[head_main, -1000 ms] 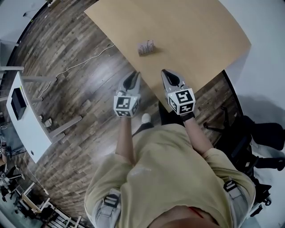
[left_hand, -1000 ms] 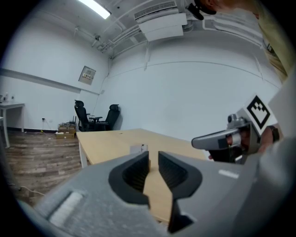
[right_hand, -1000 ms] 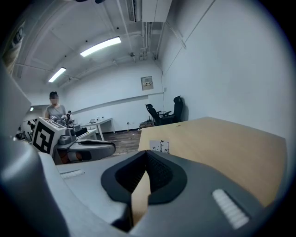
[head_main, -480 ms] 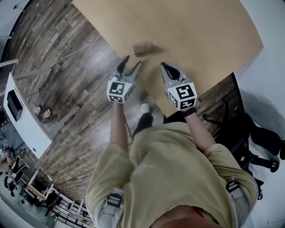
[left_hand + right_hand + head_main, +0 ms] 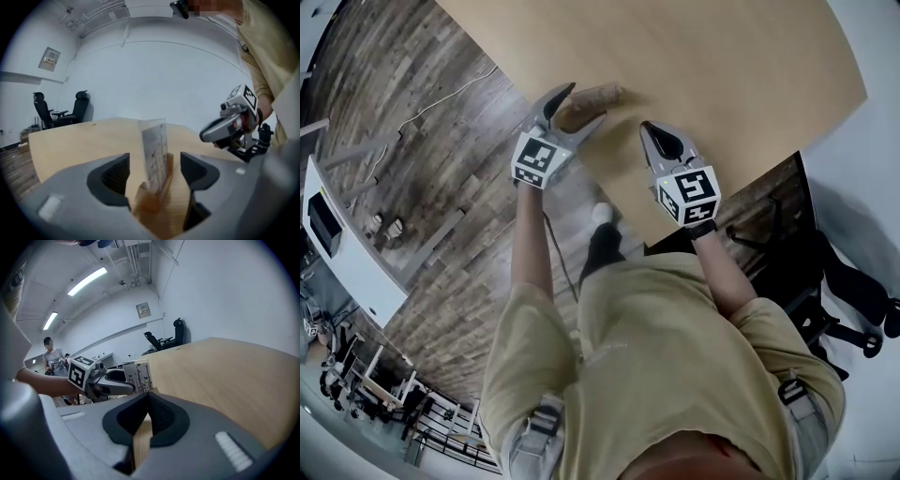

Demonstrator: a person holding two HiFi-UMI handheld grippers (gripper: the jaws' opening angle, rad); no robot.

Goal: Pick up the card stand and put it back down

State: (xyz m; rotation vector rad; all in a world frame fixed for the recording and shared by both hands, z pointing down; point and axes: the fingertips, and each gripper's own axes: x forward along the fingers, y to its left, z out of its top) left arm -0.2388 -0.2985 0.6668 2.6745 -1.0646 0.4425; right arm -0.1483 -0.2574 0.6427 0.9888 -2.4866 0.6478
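Note:
The card stand [image 5: 606,93], a small wooden base holding an upright printed card, sits on the tan table [image 5: 731,66] near its left edge. My left gripper [image 5: 584,106] straddles it with its jaws opening, one on each side of the stand [image 5: 153,145], and the pads stand apart from it. The right gripper [image 5: 653,137] hovers over the table just right of the stand, shut with nothing in it. In the right gripper view, the stand [image 5: 138,375] shows beyond the shut gripper [image 5: 149,409], with the left gripper [image 5: 112,382] reaching it from the left.
The table's edge runs diagonally below the stand, with dark wood floor beyond. A cable [image 5: 441,98] trails on the floor, a white cabinet [image 5: 347,253] stands at the left, and black office chairs [image 5: 853,291] are at the right. Two more chairs [image 5: 61,110] stand behind the table.
My left gripper moved forward from off the table edge to the stand, and its jaws spread from nearly shut to wide around it. The right gripper kept its place, shut.

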